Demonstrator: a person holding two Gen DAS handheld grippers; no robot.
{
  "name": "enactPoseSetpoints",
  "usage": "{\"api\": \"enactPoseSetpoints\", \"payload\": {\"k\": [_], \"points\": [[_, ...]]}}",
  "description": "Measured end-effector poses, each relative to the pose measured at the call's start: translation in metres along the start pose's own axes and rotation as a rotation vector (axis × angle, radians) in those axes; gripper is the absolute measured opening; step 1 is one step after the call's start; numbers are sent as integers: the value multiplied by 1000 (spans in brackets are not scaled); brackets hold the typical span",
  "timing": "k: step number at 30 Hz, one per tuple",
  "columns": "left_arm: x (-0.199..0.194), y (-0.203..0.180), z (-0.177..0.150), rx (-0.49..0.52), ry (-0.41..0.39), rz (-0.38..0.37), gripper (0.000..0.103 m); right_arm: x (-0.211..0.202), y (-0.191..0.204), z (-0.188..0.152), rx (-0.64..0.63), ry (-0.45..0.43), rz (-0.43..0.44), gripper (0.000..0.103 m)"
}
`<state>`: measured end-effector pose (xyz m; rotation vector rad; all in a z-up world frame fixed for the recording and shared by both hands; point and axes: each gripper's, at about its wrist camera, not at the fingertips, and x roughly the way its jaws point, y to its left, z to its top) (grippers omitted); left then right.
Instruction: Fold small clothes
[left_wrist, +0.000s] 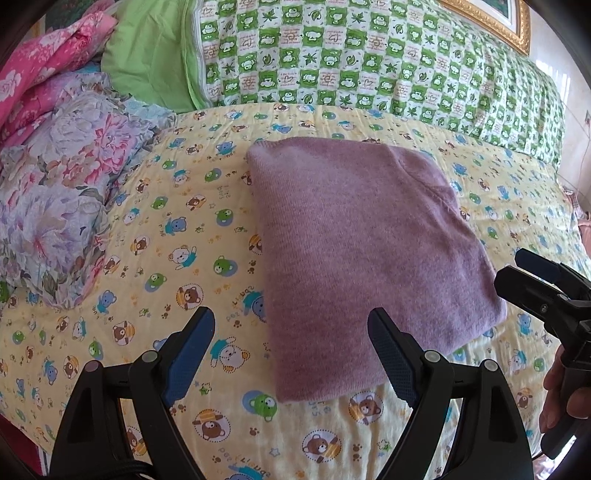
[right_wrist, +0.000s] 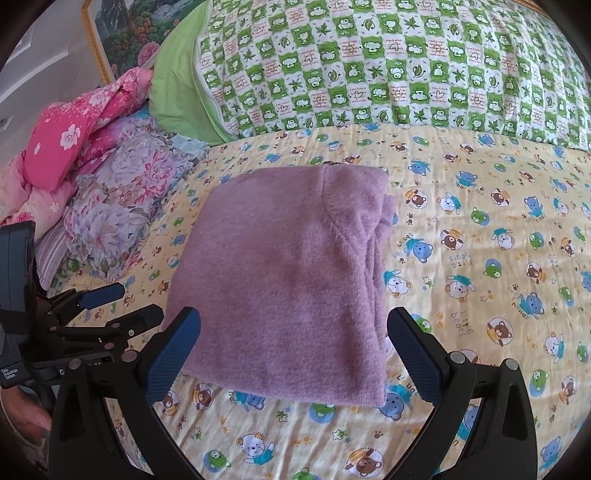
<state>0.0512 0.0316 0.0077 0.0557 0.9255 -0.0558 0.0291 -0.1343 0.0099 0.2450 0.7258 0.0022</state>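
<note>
Bear-print quilted bedsheet (left_wrist: 147, 258) under a folded, fuzzy mauve knit sweater (left_wrist: 362, 251); left gripper (left_wrist: 291, 332) and right gripper (right_wrist: 293, 332) both agape, empty.

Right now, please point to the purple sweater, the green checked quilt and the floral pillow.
purple sweater (right_wrist: 288, 280): right wrist view, middle of folded top layer.
green checked quilt (left_wrist: 369, 62): left wrist view, patterned face.
floral pillow (left_wrist: 62, 192): left wrist view, its centre.

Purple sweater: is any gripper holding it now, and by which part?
No. The sweater lies folded on the bedsheet; left gripper and right gripper are open and empty.
</note>
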Motion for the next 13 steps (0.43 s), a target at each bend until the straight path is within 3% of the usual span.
{"api": "enactPoseSetpoints", "payload": {"k": [13], "points": [[-1,-8,2,-17,0,5,85,4,-3,6,1,9,19,101]]}}
